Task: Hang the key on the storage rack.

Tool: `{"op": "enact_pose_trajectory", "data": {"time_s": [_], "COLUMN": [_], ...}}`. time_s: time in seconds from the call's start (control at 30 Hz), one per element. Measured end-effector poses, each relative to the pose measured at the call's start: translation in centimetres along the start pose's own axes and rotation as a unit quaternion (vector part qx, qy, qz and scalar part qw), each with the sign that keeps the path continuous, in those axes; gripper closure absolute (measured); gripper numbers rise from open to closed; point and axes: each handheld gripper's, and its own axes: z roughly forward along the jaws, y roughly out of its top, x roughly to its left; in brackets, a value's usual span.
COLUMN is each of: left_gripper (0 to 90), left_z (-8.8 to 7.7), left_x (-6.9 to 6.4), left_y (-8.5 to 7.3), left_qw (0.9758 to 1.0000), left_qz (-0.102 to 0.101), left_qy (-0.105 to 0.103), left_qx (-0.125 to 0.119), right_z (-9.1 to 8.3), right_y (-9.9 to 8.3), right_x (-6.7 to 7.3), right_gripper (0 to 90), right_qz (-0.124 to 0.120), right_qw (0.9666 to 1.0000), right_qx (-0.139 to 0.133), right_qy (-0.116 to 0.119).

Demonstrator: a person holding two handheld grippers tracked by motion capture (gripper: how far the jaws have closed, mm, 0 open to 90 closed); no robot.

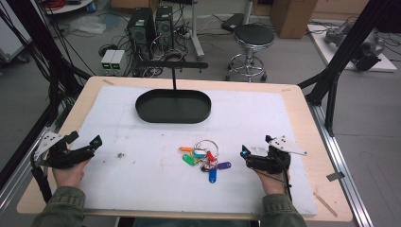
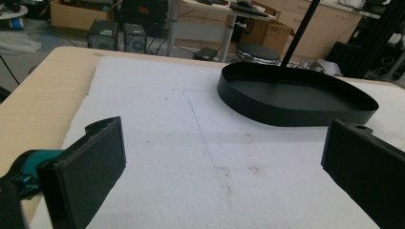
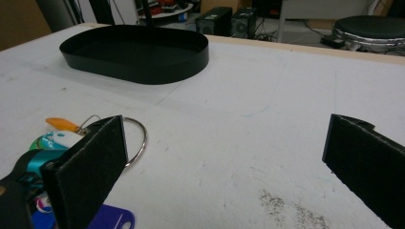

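Note:
A bunch of keys with coloured tags (image 1: 205, 157) on a metal ring lies on the white mat (image 1: 142, 137), front of centre. A black oval tray (image 1: 172, 118) sits further back, holding nothing. My left gripper (image 1: 85, 139) rests at the mat's left edge, open, with bare mat between its jaws and the tray (image 2: 286, 114) ahead to the right. My right gripper (image 1: 257, 146) is just right of the keys, also open. In the right gripper view the metal ring (image 3: 141, 138) and tags (image 3: 62, 126) lie beside and behind the left jaw, with the tray (image 3: 143, 71) beyond.
A thin black post with a crossbar (image 1: 174, 66) rises from the tray. Beyond the table stand a stool (image 1: 254, 38), computer towers (image 1: 149, 26) and cables. Black frame struts (image 1: 340, 56) flank the table. Bare wood (image 1: 326, 156) borders the mat.

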Motion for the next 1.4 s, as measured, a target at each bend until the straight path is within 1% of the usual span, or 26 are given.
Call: {"op": "enact_pose_trajectory", "data": {"time_s": [0.07, 0.23, 0.37, 0.43, 0.47, 0.57, 0.6, 0.7, 0.73, 0.83, 0.97, 1.07, 1.13, 1.27, 1.4], "left_gripper": [1.7, 1.7, 1.7, 1.7, 1.7, 1.7, 1.7, 1.7, 1.7, 1.7, 1.7, 1.7, 1.7, 1.7, 1.7], "left_z": [0.0, 0.0, 0.0, 0.0, 0.0, 0.0, 0.0, 0.0, 0.0, 0.1, 0.1, 0.1, 0.1, 0.1, 0.1], "left_x": [0.0, 0.0, 0.0, 0.0, 0.0, 0.0, 0.0, 0.0, 0.0, 0.0, 0.0, 0.0, 0.0, 0.0, 0.0], "left_y": [0.0, 0.0, 0.0, 0.0, 0.0, 0.0, 0.0, 0.0, 0.0, 0.0, 0.0, 0.0, 0.0, 0.0, 0.0], "left_qw": [1.0, 1.0, 1.0, 1.0, 1.0, 1.0, 1.0, 1.0, 1.0, 1.0, 1.0, 1.0, 1.0, 1.0, 1.0], "left_qz": [0.0, 0.0, 0.001, 0.001, 0.001, 0.001, 0.001, -0.001, 0.0, 0.0, 0.001, 0.0, 0.0, 0.0, -0.001], "left_qy": [-0.001, 0.0, -0.001, -0.001, -0.002, -0.002, -0.002, -0.001, -0.001, -0.004, -0.002, -0.002, -0.002, -0.002, -0.003], "left_qx": [0.001, 0.001, 0.002, 0.001, 0.001, 0.002, 0.001, 0.001, 0.002, 0.003, 0.004, 0.005, 0.004, 0.004, 0.003], "right_z": [0.2, 0.5, 0.9, 0.9, 1.1, 1.3, 1.4, 1.6, 1.8, 2.0, 2.2, 2.4, 2.5, 2.8, 3.0], "right_y": [0.0, 0.0, 0.0, 0.0, -0.1, -0.1, -0.1, -0.2, -0.2, -0.3, -0.4, -0.4, -0.4, -0.3, -0.3], "right_x": [0.3, 0.6, 1.2, 1.3, 1.5, 1.7, 1.9, 2.1, 2.5, 2.8, 3.1, 3.4, 3.4, 3.8, 4.0], "right_gripper": [0.4, 0.4, 0.4, 0.4, 0.4, 0.4, 0.4, 0.4, 0.4, 0.4, 0.4, 0.4, 0.4, 0.5, 0.5], "right_qz": [-0.002, -0.008, -0.023, -0.025, -0.031, -0.035, -0.038, -0.043, -0.051, -0.06, -0.063, -0.063, -0.063, -0.067, -0.066], "right_qw": [0.9999, 0.9997, 0.9989, 0.9987, 0.9982, 0.9978, 0.9972, 0.9966, 0.9955, 0.9941, 0.993, 0.9918, 0.9915, 0.99, 0.989], "right_qx": [0.009, 0.019, 0.034, 0.037, 0.044, 0.048, 0.054, 0.061, 0.069, 0.077, 0.086, 0.094, 0.095, 0.102, 0.108], "right_qy": [0.007, 0.015, 0.022, 0.023, 0.027, 0.029, 0.033, 0.036, 0.04, 0.046, 0.051, 0.06, 0.062, 0.071, 0.077]}}
